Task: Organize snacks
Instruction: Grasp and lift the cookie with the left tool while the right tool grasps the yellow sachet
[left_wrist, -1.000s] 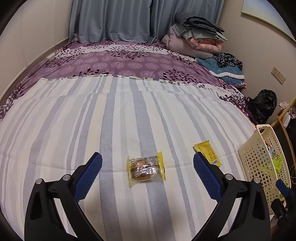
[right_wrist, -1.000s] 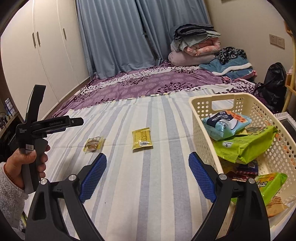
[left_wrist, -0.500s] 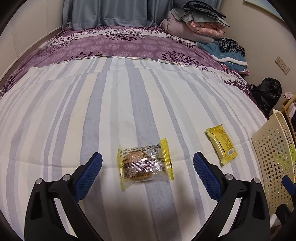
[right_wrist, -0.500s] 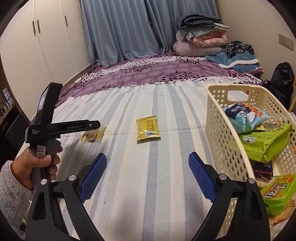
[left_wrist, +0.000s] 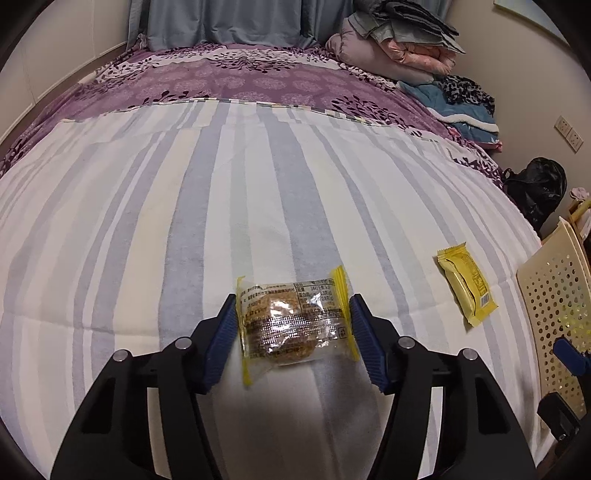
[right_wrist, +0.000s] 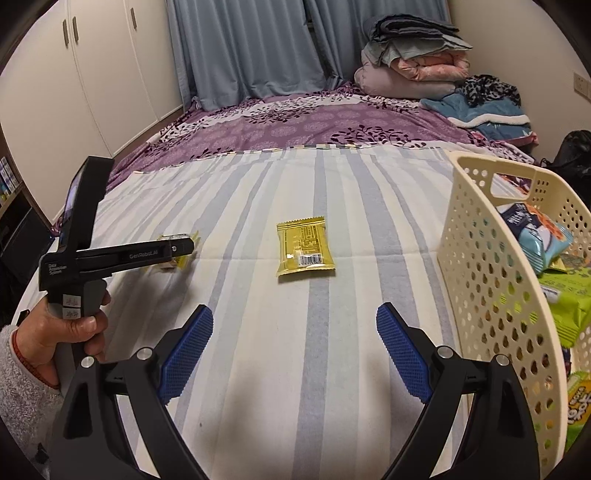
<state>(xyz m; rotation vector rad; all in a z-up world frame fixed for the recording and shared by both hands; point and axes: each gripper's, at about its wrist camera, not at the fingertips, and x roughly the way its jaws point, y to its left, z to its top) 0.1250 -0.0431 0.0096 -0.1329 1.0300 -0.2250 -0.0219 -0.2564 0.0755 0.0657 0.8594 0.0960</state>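
Note:
A clear wrapper with yellow ends and a brown cookie inside (left_wrist: 293, 324) lies on the striped bedspread. My left gripper (left_wrist: 292, 325) has closed in on it, its blue pads touching both ends of the wrapper. In the right wrist view the left gripper (right_wrist: 184, 245) hides most of that snack (right_wrist: 176, 261). A flat yellow snack packet (right_wrist: 305, 251) lies on the bed further right, also in the left wrist view (left_wrist: 466, 285). My right gripper (right_wrist: 293, 350) is open and empty, hovering short of the yellow packet. A cream perforated basket (right_wrist: 480, 266) holds several snack bags.
The basket stands at the bed's right edge (left_wrist: 554, 295). Folded blankets (right_wrist: 413, 55) are piled at the far right. A purple floral cover (right_wrist: 295, 122) lies beyond the stripes. White wardrobe doors (right_wrist: 92, 81) stand on the left. A black bag (left_wrist: 535, 188) sits by the wall.
My left gripper moved forward and down over the cookie snack and its jaws closed from wide open onto the wrapper's ends. My right gripper stayed open and shifted slightly closer to the yellow packet.

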